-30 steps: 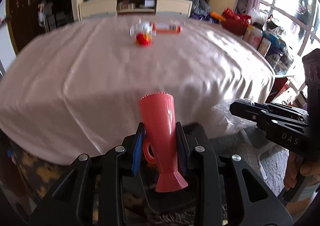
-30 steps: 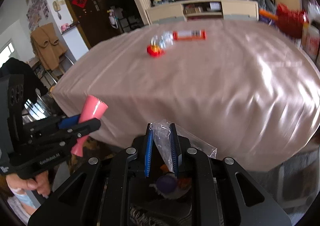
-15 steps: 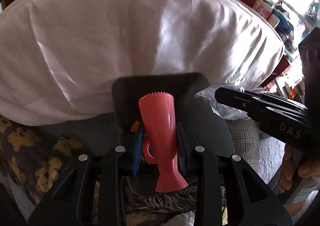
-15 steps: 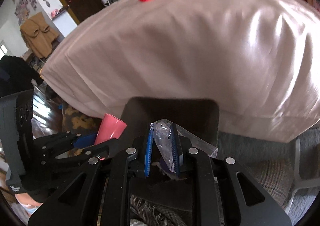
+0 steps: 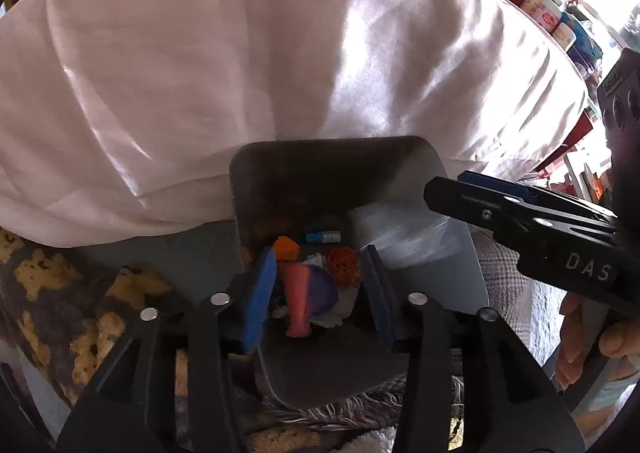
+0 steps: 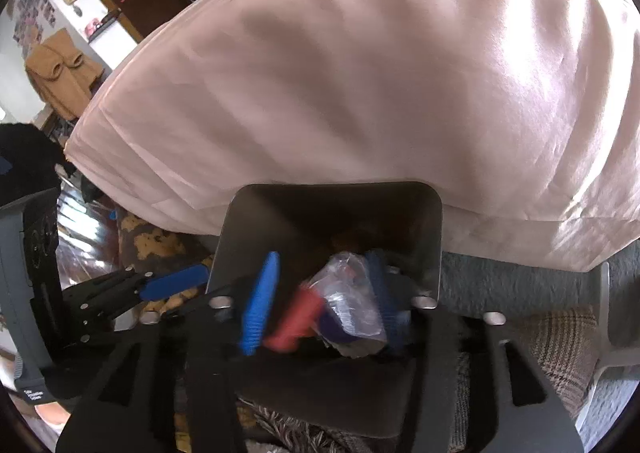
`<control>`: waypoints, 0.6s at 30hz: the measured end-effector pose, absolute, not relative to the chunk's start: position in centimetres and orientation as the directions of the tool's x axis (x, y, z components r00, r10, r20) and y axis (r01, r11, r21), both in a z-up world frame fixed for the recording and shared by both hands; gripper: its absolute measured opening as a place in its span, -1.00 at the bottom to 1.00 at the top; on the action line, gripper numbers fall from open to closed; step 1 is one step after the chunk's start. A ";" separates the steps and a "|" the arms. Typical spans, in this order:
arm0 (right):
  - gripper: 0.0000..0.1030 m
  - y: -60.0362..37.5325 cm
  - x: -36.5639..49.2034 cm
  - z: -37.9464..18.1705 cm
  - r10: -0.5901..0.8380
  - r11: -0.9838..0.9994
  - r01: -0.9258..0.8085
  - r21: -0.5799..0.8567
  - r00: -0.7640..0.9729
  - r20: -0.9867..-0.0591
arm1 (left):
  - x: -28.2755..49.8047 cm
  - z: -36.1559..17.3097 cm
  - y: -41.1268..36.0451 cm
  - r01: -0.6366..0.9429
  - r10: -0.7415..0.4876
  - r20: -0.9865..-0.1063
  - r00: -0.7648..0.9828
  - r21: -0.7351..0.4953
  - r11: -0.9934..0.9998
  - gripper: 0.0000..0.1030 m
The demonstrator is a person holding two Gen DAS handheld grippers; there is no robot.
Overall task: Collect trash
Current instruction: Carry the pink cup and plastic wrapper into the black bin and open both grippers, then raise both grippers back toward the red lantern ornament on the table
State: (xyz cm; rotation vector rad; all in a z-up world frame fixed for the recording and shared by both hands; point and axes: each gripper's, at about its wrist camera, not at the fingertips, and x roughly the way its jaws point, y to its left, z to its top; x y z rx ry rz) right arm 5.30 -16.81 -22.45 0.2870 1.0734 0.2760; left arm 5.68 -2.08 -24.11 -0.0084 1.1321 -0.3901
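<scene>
Both claws hung over the dark bin [image 5: 420, 157]. The left claw [image 5: 318, 293] had just opened wide, and the pink cup [image 5: 298, 293] lay loose in the bin. The right claw [image 6: 320, 293] had opened too, the clear wrapper [image 6: 348, 301] slipping free inside.

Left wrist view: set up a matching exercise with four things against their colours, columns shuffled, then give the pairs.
Things:
1. Cup lying in the bin
2. Bin
3. Cloth over the table
4. Pads of the left gripper

Colours:
A. blue
B. pale pink-white
C. coral pink
D. dark grey

Pairs: 1-C, 2-D, 3-B, 4-A
</scene>
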 end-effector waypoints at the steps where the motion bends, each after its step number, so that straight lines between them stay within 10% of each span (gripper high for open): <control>1: 0.06 -17.0 5.3 -22.3 0.356 0.929 -0.077 0.362 0.453 -0.817 | 5.6 -24.0 -2.0 0.297 -0.302 -0.879 0.370 -0.196 0.935 -0.06; 8: 0.67 -19.6 4.4 -19.5 0.286 0.945 -0.024 0.327 0.548 -0.786 | 5.0 -21.2 -1.1 0.297 -0.260 -0.858 0.443 -0.133 0.946 0.67; 18: 0.84 -22.3 4.7 -14.2 0.231 0.955 -0.010 0.296 0.652 -0.722 | 5.9 -16.4 -0.3 0.291 -0.266 -0.803 0.533 -0.121 0.949 0.83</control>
